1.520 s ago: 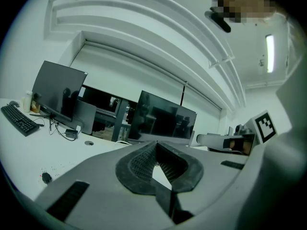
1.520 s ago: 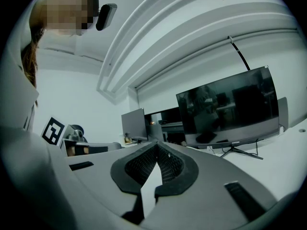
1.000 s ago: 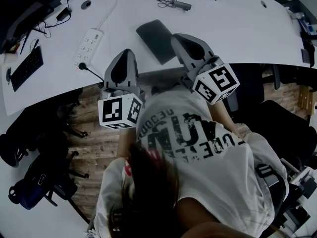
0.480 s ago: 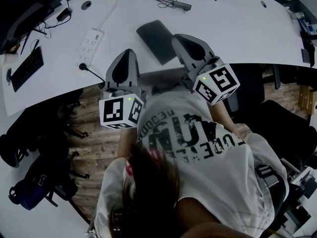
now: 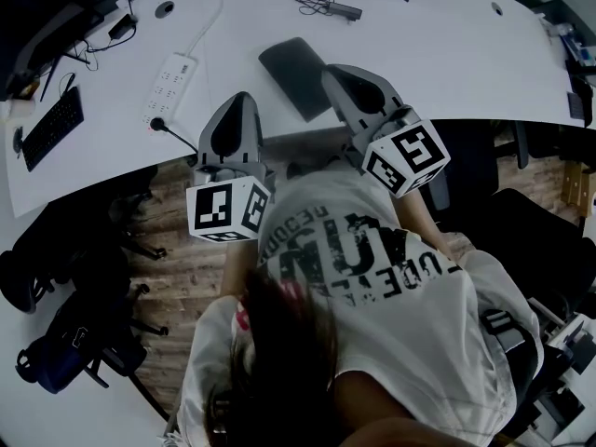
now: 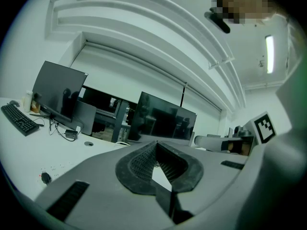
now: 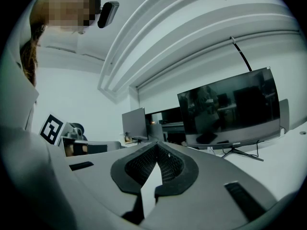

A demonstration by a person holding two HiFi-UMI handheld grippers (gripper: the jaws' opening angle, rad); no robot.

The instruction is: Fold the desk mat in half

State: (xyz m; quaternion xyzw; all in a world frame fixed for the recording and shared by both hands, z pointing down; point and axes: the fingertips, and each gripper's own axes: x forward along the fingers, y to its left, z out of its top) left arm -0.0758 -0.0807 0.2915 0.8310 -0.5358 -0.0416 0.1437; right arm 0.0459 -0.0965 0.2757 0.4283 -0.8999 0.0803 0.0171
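Mat [image 5: 291,74]: lies flat on desk [image 5: 438,54], just ahead of right gripper [image 7: 157,150]. Looks thin, light, limp; likely slides on smooth top, so best pinched at a short edge, lifted, folded over. Left gripper [image 6: 156,147] and right alike: closed up, holding nothing.
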